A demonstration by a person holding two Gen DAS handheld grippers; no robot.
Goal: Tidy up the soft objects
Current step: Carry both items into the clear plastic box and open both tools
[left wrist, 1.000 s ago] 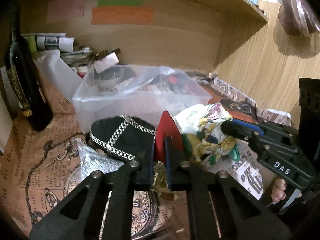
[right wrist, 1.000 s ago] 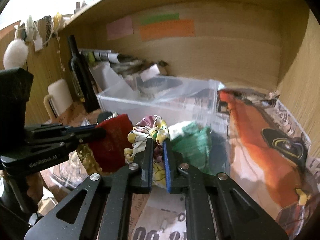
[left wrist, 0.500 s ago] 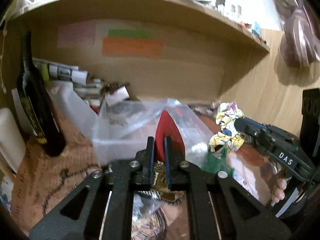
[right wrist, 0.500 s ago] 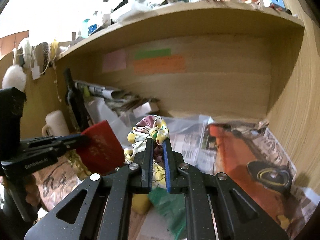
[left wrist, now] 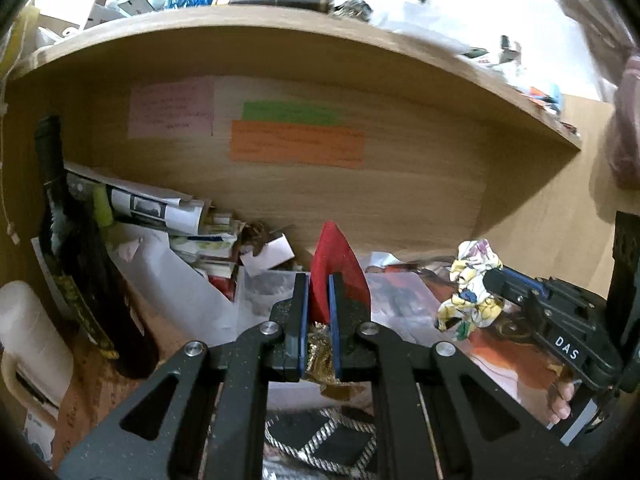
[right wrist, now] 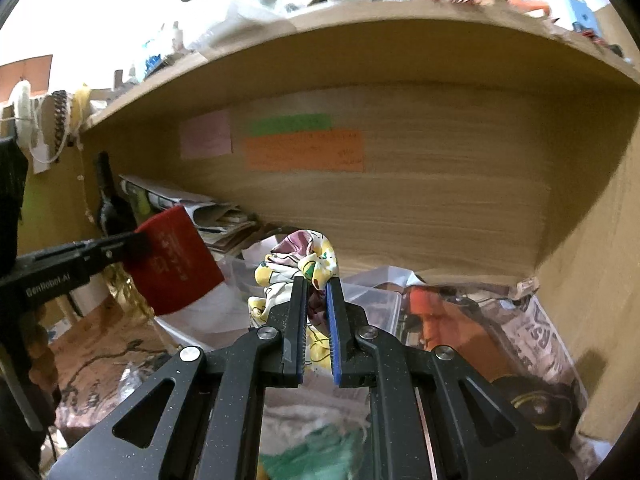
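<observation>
Left wrist view looks into a wooden alcove under a cluttered shelf (left wrist: pixel 304 40), with pink, green and orange paper notes (left wrist: pixel 296 144) stuck on its back wall. A dark bottle (left wrist: pixel 76 248) stands at 9 o'clock, rolled newspapers (left wrist: pixel 156 208) lie behind it, and a clear plastic bin (left wrist: pixel 272 292) sits straight ahead, partly hidden by the fingers. At 6 o'clock, below the jaws, lies a black cloth with silver chain trim (left wrist: pixel 320 444).

The left hand-held gripper (left wrist: pixel 319 280) is clamped on a red pouch (left wrist: pixel 340 264) that sticks up past its tips toward 12 o'clock (gold foil-like material (left wrist: pixel 320 356) bunches between the pads lower down). At 3 o'clock the right hand-held gripper (left wrist: pixel 490 278) pinches a floral cloth (left wrist: pixel 472 292), lifted clear of the newspaper-covered bench (left wrist: pixel 516 360); fingertips (left wrist: pixel 562 400) of the person's hand show under its handle.

In the right wrist view, that hand-held gripper (right wrist: pixel 317 280) is closed on the floral cloth (right wrist: pixel 300 264), which bulges above its tips. The left hand-held gripper (right wrist: pixel 138 238) enters from 9 o'clock, holding the red pouch (right wrist: pixel 176 260) tilted, raised above the bench (right wrist: pixel 540 344). Green fabric (right wrist: pixel 320 452) lies blurred at 6 o'clock.
</observation>
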